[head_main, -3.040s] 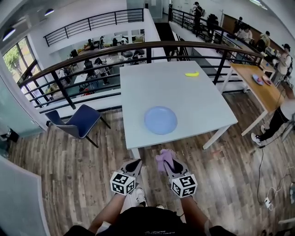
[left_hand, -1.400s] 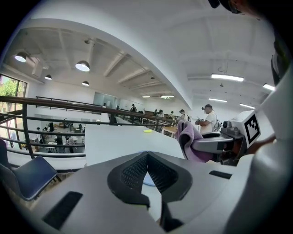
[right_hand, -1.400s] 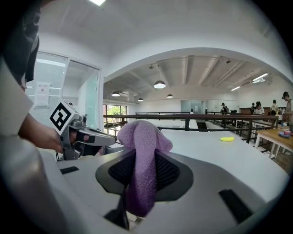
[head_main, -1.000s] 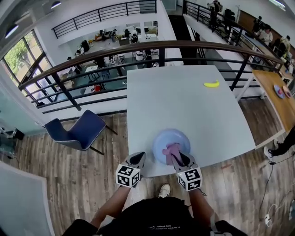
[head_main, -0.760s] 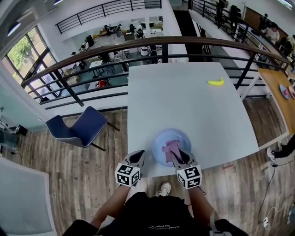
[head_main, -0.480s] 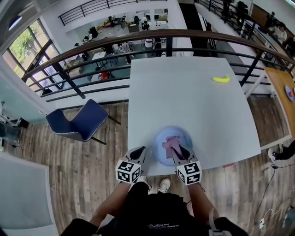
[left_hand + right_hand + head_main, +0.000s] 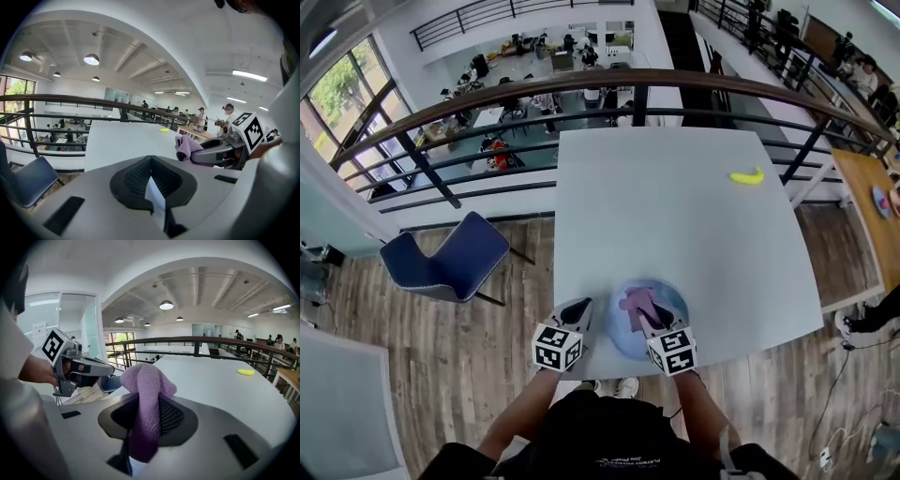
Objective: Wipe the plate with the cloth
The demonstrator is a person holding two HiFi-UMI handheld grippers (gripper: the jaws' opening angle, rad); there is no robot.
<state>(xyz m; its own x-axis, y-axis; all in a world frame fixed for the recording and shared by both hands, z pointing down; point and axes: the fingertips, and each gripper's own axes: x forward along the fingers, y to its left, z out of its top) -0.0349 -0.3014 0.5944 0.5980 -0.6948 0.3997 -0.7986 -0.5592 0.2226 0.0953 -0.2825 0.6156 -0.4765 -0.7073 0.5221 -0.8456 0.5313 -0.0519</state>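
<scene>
Resting at the 6 o'clock edge of the white table [image 7: 675, 206], the pale blue plate [image 7: 667, 305] lies flat, close to the person's body. The purple cloth [image 7: 635, 302] overlaps the plate's 10 o'clock part in the head view; whether it presses on the plate or hangs just above it cannot be told. The right gripper [image 7: 645, 315] reaches over the plate from 6 o'clock, and its jaws are clamped on the cloth: in the right gripper view the cloth [image 7: 146, 399] runs down between the two dark pads and bulges out above them in a rounded fold.

The left gripper [image 7: 579, 307] sits at 9 o'clock of the plate, just beside its rim and over the table's near edge. In the left gripper view its jaws are drawn together with only a thin pale sliver between the pads and nothing held. That view also shows the right gripper [image 7: 213, 151] at 3 o'clock with the cloth [image 7: 187, 146] sticking out of its tip.

Farther out, a yellow banana [image 7: 747, 176] lies on the table toward 1 o'clock of the plate, well apart from it. A blue chair [image 7: 450, 258] stands on the wooden floor at 9 o'clock of the table, and a dark railing [image 7: 628, 89] runs along the table's 12 o'clock side.
</scene>
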